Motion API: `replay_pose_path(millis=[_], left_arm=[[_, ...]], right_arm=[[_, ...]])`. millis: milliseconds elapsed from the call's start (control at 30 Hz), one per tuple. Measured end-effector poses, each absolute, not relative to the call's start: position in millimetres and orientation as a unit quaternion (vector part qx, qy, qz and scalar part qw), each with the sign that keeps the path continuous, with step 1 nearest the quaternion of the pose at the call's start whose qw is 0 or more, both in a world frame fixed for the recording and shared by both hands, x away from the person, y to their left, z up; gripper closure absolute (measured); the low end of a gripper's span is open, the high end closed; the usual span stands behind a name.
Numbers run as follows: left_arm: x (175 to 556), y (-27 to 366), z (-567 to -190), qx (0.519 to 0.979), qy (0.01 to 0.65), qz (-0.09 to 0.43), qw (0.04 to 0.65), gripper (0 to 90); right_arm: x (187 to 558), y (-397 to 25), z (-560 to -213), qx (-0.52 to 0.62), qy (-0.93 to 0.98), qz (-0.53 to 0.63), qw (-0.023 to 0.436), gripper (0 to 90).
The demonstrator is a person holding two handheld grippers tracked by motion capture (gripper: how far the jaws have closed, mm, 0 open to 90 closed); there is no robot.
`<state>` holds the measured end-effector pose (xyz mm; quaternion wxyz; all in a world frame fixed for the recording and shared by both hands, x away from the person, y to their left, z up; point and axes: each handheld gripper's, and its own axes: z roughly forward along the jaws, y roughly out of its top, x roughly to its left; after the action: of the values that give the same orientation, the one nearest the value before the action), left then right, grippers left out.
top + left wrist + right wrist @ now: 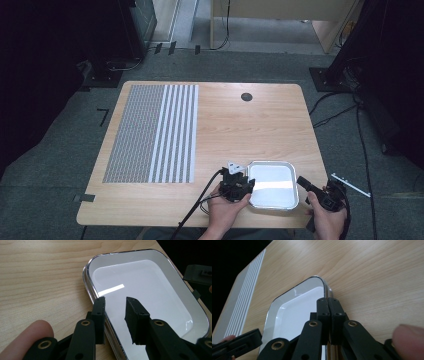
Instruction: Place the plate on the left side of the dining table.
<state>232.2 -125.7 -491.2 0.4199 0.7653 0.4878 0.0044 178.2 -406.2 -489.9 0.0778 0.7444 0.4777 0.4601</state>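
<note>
While the shiny rectangular metal tray [272,185] sat near the wooden table's [250,125] front edge, our left gripper [115,302] gaped astride its rim (ungripped); our right gripper [328,301] was closed, empty. Next, we judged: pinching.

Grey carpet floor [60,175], wooden table [250,125], dark surroundings, trailing cables [367,165]

I've got the right hand-held gripper [329,305] at bottom centre, jaws pressed together, tips over the right rim of the white tray [294,307]. Striped mat [245,293] upper left, wooden surface [374,277] across the right, a blurred fingertip [409,340] lower right.
</note>
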Motion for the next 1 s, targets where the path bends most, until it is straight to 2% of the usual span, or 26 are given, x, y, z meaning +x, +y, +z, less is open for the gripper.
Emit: replay_pose_path(millis=[367,867,1000], left_arm=[[234.3,-123.6,-491.5,0.764,0.491,0.006,0.418,69.8],[235.0,-123.0,-493.0,0.763,0.488,-0.001,0.423,67.0],[235.3,-123.2,-493.6,0.764,0.488,-0.001,0.422,66.7]], right_arm=[[183.0,-401.1,-498.5,0.749,0.5,0.431,0.064,90.0],[172.8,-395.9,-485.8,0.733,0.478,0.471,0.106,88.4],[176.1,-391.8,-491.1,0.739,0.492,0.445,0.116,87.8]])
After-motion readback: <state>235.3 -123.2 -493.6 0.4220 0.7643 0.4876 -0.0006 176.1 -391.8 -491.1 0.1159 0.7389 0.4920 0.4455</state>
